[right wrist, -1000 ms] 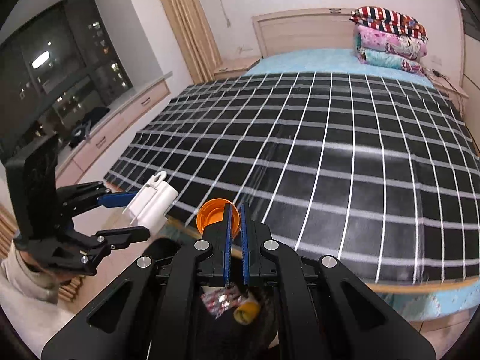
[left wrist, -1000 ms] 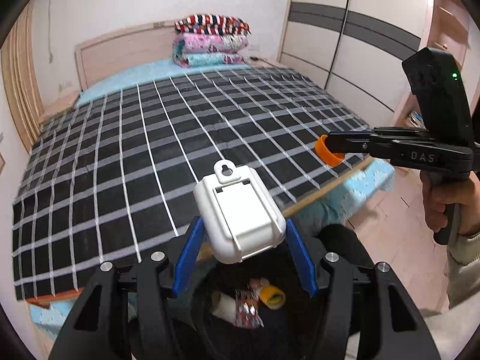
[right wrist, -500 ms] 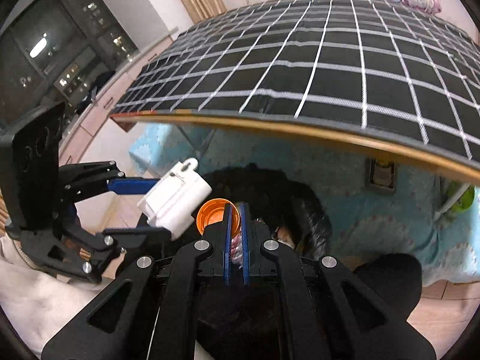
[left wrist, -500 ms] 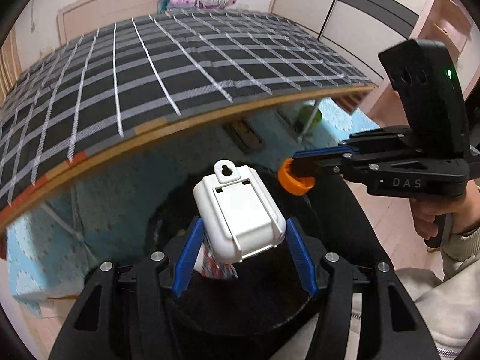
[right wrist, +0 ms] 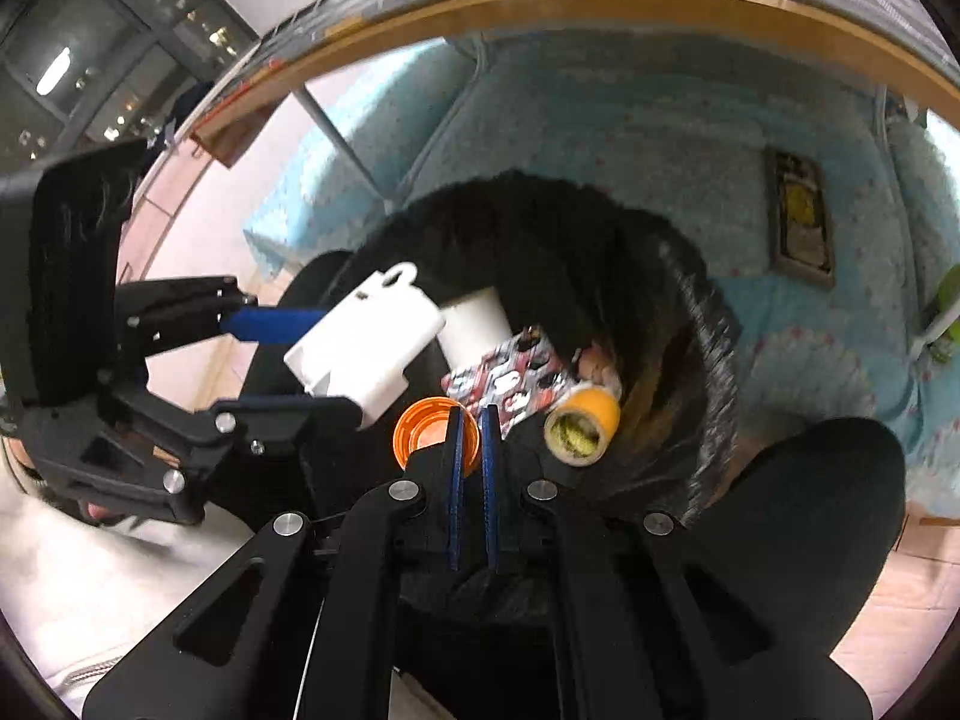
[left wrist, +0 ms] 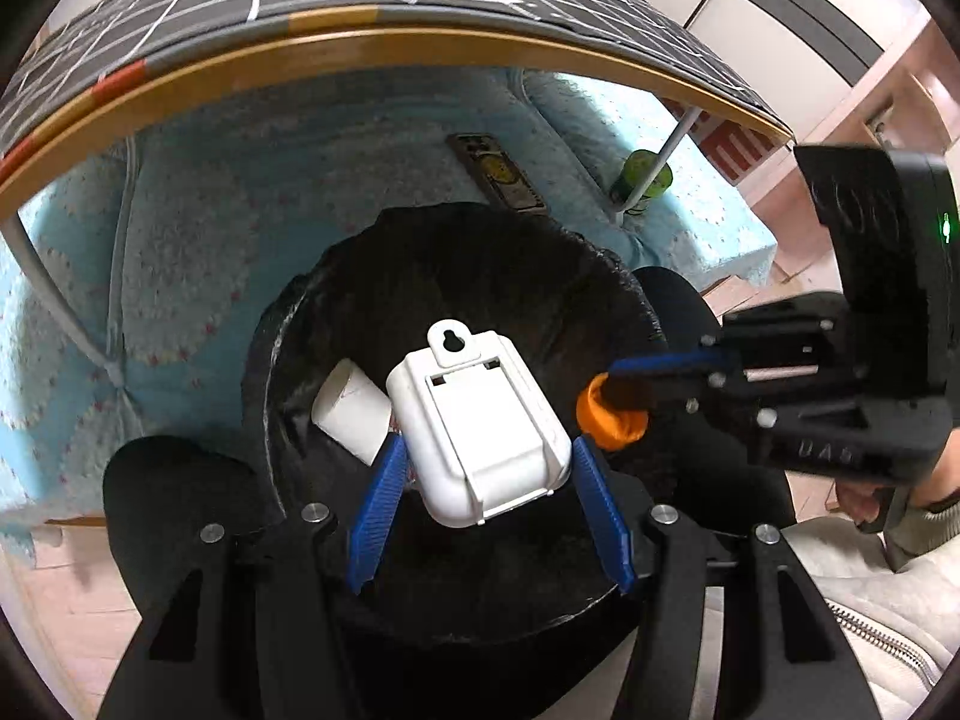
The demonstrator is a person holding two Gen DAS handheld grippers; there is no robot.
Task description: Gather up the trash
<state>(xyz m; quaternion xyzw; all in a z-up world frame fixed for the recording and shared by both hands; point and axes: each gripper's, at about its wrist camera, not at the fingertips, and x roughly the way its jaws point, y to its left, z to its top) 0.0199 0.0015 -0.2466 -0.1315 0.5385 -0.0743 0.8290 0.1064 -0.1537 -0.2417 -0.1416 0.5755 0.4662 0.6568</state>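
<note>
A white plastic case point(left wrist: 477, 426) is gripped by the left claw point(left wrist: 483, 468) above the black trash bag point(left wrist: 456, 252); to its right, an orange cap point(right wrist: 435, 432) is pinched in the closed right claw point(right wrist: 474, 420).

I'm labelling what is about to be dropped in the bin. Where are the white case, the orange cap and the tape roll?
White case point(left wrist: 480, 432): left wrist view, middle of its flat back.
Orange cap point(right wrist: 427, 429): right wrist view, inside of its hollow.
Tape roll point(right wrist: 582, 427): right wrist view, its open end.
</note>
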